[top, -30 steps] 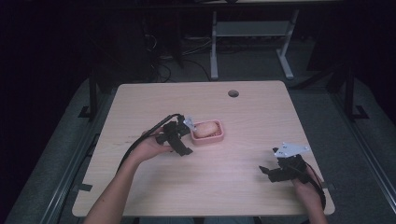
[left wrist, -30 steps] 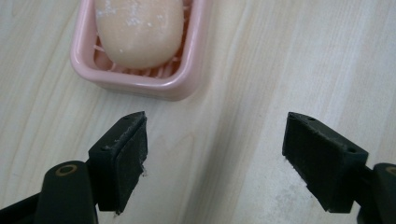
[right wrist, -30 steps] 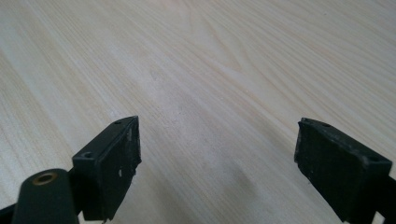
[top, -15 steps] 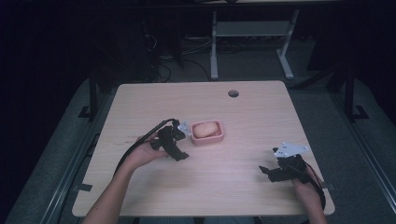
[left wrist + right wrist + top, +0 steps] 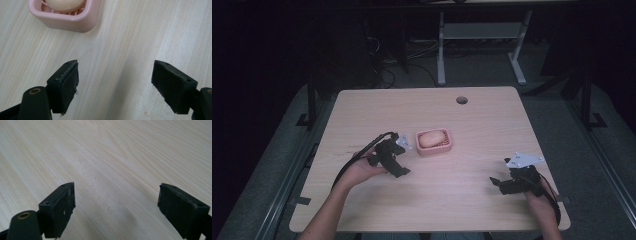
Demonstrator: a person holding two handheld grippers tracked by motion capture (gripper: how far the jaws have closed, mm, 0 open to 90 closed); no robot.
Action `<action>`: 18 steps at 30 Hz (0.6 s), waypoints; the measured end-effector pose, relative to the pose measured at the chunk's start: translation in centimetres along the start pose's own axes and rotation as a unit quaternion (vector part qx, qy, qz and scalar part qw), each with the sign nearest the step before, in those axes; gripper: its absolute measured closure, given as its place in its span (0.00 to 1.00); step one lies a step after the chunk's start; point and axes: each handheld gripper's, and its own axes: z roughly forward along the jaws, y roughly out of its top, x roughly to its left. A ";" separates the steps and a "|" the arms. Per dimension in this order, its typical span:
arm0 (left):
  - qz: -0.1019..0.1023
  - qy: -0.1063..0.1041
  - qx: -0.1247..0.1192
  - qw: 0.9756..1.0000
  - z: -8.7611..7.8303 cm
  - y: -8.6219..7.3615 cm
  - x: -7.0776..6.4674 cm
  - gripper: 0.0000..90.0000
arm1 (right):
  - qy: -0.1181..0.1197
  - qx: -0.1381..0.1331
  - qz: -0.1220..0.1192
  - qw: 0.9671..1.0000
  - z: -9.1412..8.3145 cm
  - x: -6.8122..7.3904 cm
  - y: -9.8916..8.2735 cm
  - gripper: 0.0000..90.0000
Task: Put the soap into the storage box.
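Observation:
A pink soap dish (image 5: 434, 148) sits mid-table with a peach bar of soap (image 5: 430, 138) lying in it. My left gripper (image 5: 398, 169) is just left of and nearer than the dish, apart from it, held in a hand. In the left gripper view the jaws of my left gripper (image 5: 115, 87) stand wide open over bare wood, with the dish (image 5: 72, 22) and soap (image 5: 65, 3) at the top left. My right gripper (image 5: 498, 183) rests low near the table's front right corner, pointing left. In its own view the right gripper (image 5: 116, 210) is open with nothing between the jaws.
The light wooden table (image 5: 492, 125) has a round cable hole (image 5: 462, 100) near its far edge. A white metal frame (image 5: 477, 31) stands on the dark floor behind the table. Cables trail from both grippers.
My left gripper has drawn back from the soap dish toward the near left, and now stands apart from it. The right gripper has not moved.

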 end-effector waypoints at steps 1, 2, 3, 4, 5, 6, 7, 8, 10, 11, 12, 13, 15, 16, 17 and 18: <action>0.000 0.000 0.000 1.000 0.0 0.0 0.0 0.24 | 0.000 0.001 0.001 1.000 0.0 0.0 0.0 0.16; 0.000 0.001 -0.001 1.000 -0.1 -0.1 -0.1 0.24 | 0.000 0.001 0.001 1.000 0.0 0.0 0.0 0.16; 0.002 0.001 -0.002 1.000 -0.2 -0.2 -0.2 0.24 | -0.001 0.002 0.003 1.000 0.1 0.0 0.0 0.16; 0.002 0.001 -0.002 1.000 -0.2 -0.2 -0.2 0.24 | -0.001 0.002 0.003 1.000 0.1 0.0 0.0 0.16; 0.003 0.001 -0.002 1.000 -0.3 -0.4 -0.3 0.24 | 0.001 0.001 0.006 1.000 0.1 0.0 0.0 0.16; 0.003 0.003 -0.005 1.000 -0.4 -0.5 -0.3 0.24 | 0.001 0.000 0.007 1.000 0.1 0.0 0.0 0.15; 0.001 0.004 -0.006 1.000 -0.5 -0.7 -0.5 0.24 | 0.001 -0.001 0.007 1.000 0.1 0.0 0.0 0.16; 0.002 0.007 -0.009 1.000 -0.6 -0.9 -0.5 0.24 | -0.001 0.001 0.005 1.000 0.1 0.0 0.0 0.16; -0.002 0.006 -0.010 1.000 -0.7 -1.3 -0.7 0.24 | 0.000 0.003 0.004 1.000 0.2 0.0 0.0 0.16; -0.002 0.009 -0.012 1.000 -0.7 -1.5 -0.8 0.24 | 0.001 0.005 0.004 1.000 0.2 0.0 0.0 0.16; -0.001 0.010 -0.014 1.000 -0.7 -1.7 -0.8 0.24 | 0.001 0.006 0.006 1.000 0.2 0.0 0.0 0.15; -0.003 0.009 -0.012 1.000 -0.8 -2.0 -0.9 0.24 | 0.001 0.005 0.005 1.000 0.2 0.0 0.0 0.15; -0.004 0.010 -0.012 1.000 -0.8 -2.4 -1.1 0.24 | 0.001 0.003 0.009 1.000 0.3 0.0 -0.1 0.15; -0.004 0.012 -0.013 1.000 -0.8 -2.6 -1.2 0.24 | 0.001 0.003 0.009 1.000 0.3 0.0 -0.1 0.16; -0.005 0.011 -0.013 1.000 -0.9 -2.9 -1.4 0.24 | 0.000 0.004 0.010 1.000 0.3 0.0 -0.1 0.15; -0.006 0.012 -0.016 1.000 -0.9 -3.1 -1.5 0.24 | 0.000 0.003 0.011 1.000 0.3 0.0 -0.1 0.16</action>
